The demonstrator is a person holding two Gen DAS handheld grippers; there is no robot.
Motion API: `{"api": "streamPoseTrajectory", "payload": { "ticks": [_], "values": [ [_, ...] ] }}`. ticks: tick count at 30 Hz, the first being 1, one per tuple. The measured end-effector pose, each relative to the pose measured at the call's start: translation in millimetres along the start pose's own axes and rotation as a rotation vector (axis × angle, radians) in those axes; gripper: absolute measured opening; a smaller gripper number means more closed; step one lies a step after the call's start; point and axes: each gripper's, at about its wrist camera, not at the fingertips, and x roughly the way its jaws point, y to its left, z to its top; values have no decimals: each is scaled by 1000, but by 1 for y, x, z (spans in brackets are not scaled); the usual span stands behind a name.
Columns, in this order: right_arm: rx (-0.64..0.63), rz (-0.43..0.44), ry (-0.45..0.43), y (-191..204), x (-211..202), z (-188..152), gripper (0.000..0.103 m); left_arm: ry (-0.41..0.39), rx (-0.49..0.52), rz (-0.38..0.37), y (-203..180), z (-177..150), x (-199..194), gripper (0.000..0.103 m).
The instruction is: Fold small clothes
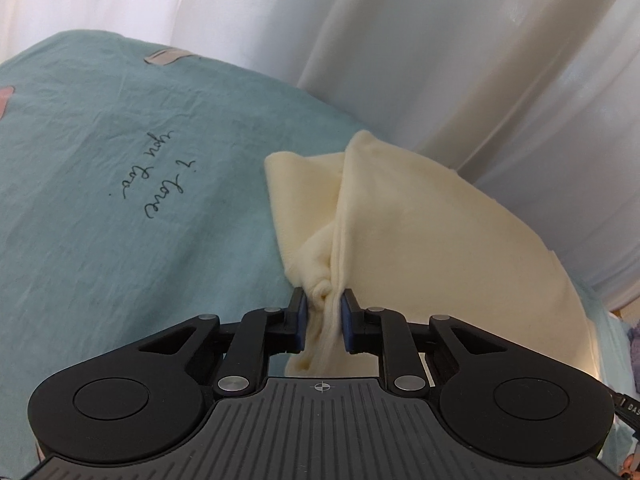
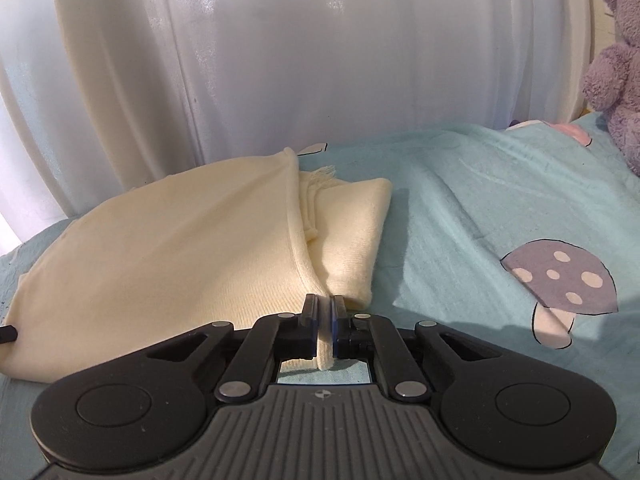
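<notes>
Soft, light cream garment (image 1: 420,232) on bed (image 1: 120,240), edges pinched in left hand-held gripper (image 1: 324,312) and right hand-held gripper (image 2: 324,316).

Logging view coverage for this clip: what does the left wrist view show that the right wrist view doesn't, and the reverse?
Left wrist only: handwritten lettering on the teal sheet, and the left gripper shut on a bunched wad of the cream garment.

Right wrist only: a mushroom print, a purple plush toy and the right gripper pinching a thin edge of the garment.

Both: the cream garment on the teal sheet, with white curtains behind.
</notes>
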Motion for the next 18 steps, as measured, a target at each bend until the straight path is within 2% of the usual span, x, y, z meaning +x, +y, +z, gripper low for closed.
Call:
{"api": "streamPoseTrajectory", "payload": {
  "ticks": [2,5,6,8,12,14,15,18],
  "values": [
    [1,-3,-2,-1,0,1,5,-12,-4,-30,1,0,-7,18],
    [21,-7,-9,-5,-2,4,5,-5,-61,-101,7,2,-16,17],
    [13,-36,-23,-6,-4,6,0,-1,-75,-114,9,4,-18,17],
    [-12,-109,-40,-10,-4,10,0,3,-43,-93,7,3,-22,17],
    [54,-46,-6,-29,-8,15,0,32,32,-34,3,-3,-22,14],
    [48,-31,-7,-26,-13,12,1,42,17,-13,10,-4,-19,28],
    [43,-21,-19,-22,-15,12,1,36,-24,-18,16,-3,-18,40],
    [40,36,-45,-7,-20,12,1,28,-138,-95,31,3,-18,43]
  ]
}}
